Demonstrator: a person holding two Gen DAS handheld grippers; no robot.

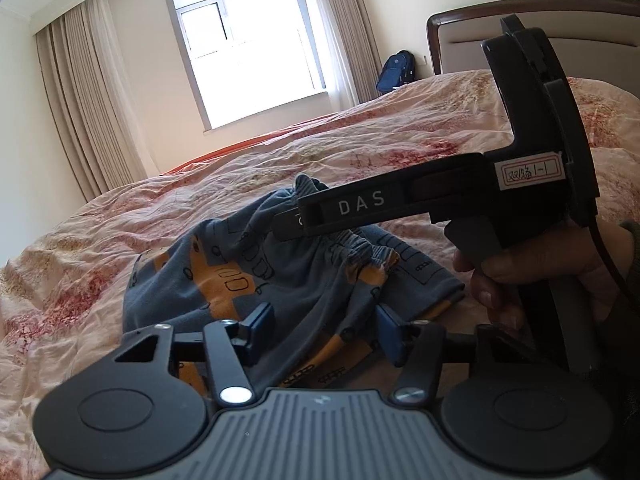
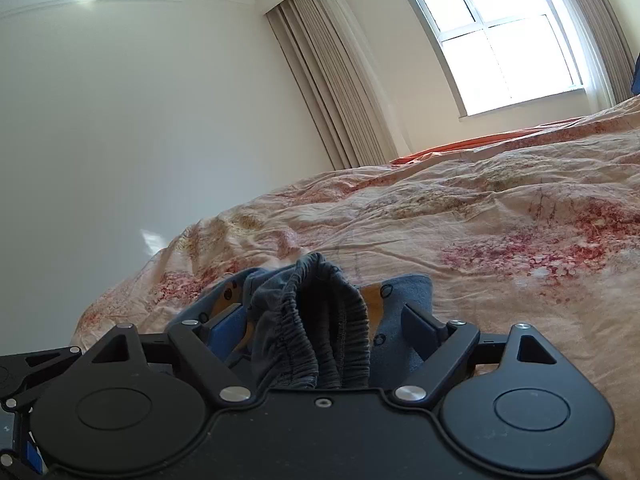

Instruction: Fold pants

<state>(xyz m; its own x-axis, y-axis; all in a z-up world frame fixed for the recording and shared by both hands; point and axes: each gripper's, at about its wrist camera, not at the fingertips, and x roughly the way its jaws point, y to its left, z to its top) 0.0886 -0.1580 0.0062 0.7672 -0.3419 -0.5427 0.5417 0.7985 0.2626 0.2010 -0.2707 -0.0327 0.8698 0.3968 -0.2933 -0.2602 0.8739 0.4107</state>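
Blue-grey pants (image 1: 296,280) with orange patches lie crumpled on the flowered quilt (image 1: 380,136). My left gripper (image 1: 326,326) straddles a fold of the pants near me. Its blue pads (image 1: 262,320) stand apart, and I see no pinch in the cloth between them. My right gripper (image 1: 290,226) reaches in from the right, held by a hand (image 1: 532,268), with its tip at the raised elastic waistband (image 1: 308,184). In the right wrist view the bunched waistband (image 2: 312,320) stands between the wide-apart fingers of the right gripper (image 2: 324,326).
The quilt (image 2: 480,220) covers the whole bed, with an orange sheet edge (image 2: 480,142) at its far side. A wooden headboard (image 1: 460,36) and a blue backpack (image 1: 396,70) are at the back right. Beyond the bed are a window (image 1: 248,52) and curtains (image 1: 88,92).
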